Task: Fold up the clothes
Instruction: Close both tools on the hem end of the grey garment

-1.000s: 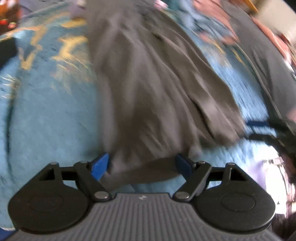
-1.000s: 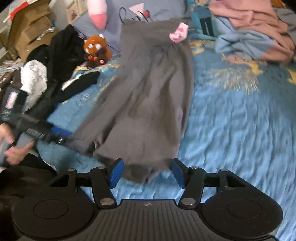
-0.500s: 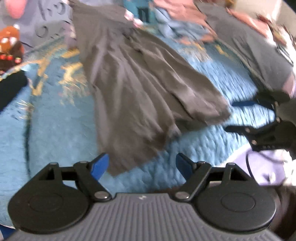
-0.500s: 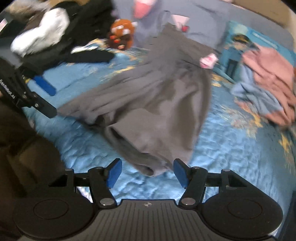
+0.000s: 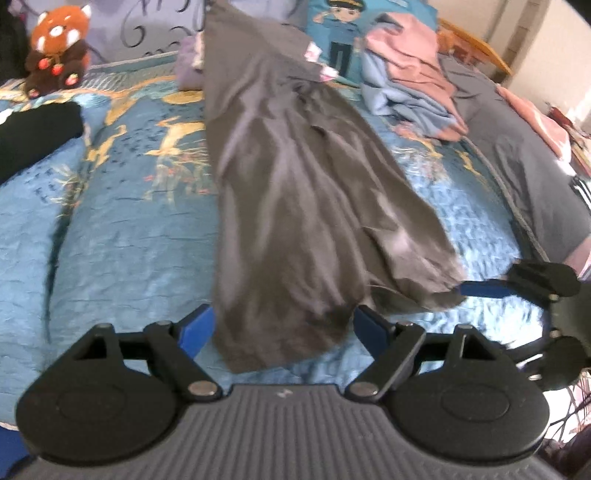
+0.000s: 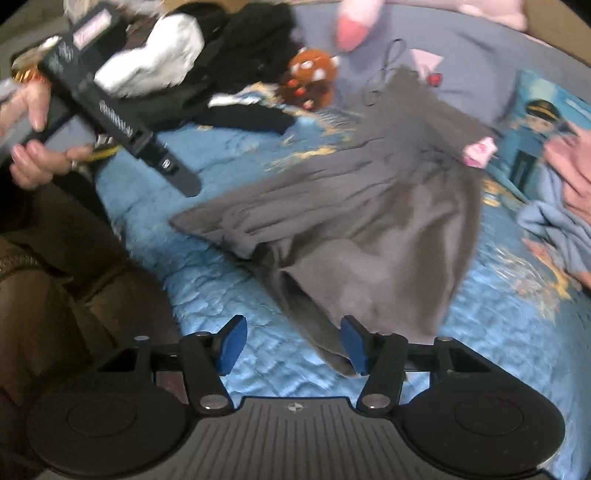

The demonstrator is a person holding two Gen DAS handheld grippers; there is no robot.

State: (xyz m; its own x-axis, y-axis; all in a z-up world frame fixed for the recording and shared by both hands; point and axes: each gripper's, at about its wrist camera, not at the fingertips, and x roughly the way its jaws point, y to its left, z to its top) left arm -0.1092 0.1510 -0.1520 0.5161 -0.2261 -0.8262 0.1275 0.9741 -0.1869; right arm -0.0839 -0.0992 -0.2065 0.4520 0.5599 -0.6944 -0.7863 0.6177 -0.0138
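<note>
Left wrist view looked low along its own claw (image 5: pixel 282 326) up the length of the bed (image 5: pixel 122 236), toward the pillows and plush toy (image 5: pixel 57 46); hem of the grey garment (image 5: pixel 291 206) lay close under the lens. Right wrist view faced the same bed from the near right corner, angled left, slightly higher. Both shared the grey garment, the plush toy (image 6: pixel 310 79) and the cartoon pillow (image 5: pixel 338 33). Each view caught the other claw at its edge.
</note>
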